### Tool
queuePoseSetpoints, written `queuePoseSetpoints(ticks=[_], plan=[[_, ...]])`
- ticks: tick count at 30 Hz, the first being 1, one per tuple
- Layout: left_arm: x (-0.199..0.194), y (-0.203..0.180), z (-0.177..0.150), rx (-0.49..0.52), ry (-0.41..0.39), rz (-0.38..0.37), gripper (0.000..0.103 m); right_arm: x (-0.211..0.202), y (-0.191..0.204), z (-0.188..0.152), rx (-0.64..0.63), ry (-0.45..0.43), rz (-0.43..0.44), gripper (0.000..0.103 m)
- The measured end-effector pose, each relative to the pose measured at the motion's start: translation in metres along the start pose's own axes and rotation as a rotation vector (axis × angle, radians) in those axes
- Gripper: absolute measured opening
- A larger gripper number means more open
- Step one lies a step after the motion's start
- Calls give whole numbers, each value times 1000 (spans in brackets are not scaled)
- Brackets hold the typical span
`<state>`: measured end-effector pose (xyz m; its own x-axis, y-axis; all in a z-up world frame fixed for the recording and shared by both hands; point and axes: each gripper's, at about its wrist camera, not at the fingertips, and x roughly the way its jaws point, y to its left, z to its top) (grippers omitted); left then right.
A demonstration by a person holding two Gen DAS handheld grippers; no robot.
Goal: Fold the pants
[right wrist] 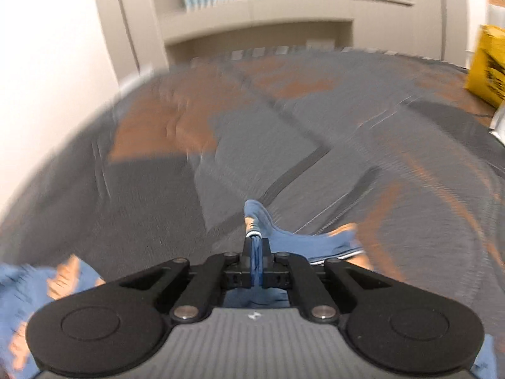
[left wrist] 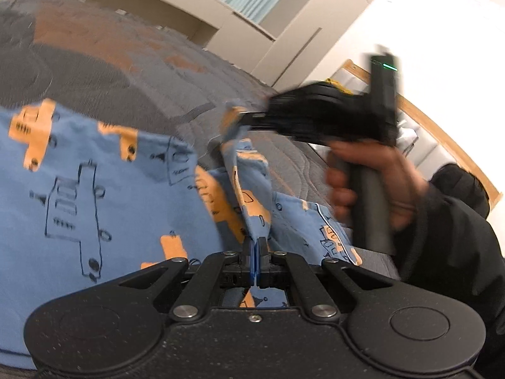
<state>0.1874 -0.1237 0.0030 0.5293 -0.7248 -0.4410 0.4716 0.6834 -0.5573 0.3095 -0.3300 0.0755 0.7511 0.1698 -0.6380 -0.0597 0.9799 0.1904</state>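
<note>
Both jaws are clenched on the blue pants: left gripper low, right gripper pinching what looks, through blur, like a hem above the grey bedspread. Thin bites may slip under tension, collapsing the fold.

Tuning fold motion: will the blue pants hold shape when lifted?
Probably not. The pants sag and crease between the left tongs and right tongs, so floppy. Likely light: a thin pinched edge carries them. Apt to drag on the quilted cover.
</note>
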Motion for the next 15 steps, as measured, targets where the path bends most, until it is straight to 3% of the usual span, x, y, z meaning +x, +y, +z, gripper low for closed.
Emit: queuePoseSetpoints(ticks=[4,8,12,15], plan=[[-5,-24,1,121,-3,1,0,-79,-41,-16,75,-161,25,2],[-5,-53,-10,296,17,30,0,-142,-84,-54,165,-273,5,2],[3,-66,-28,403,66,66,0,-165,-124,-107,299,-279,-3,2],[12,-63,-35,413,116,89,0,-160,-144,-145,364,-251,-19,2]])
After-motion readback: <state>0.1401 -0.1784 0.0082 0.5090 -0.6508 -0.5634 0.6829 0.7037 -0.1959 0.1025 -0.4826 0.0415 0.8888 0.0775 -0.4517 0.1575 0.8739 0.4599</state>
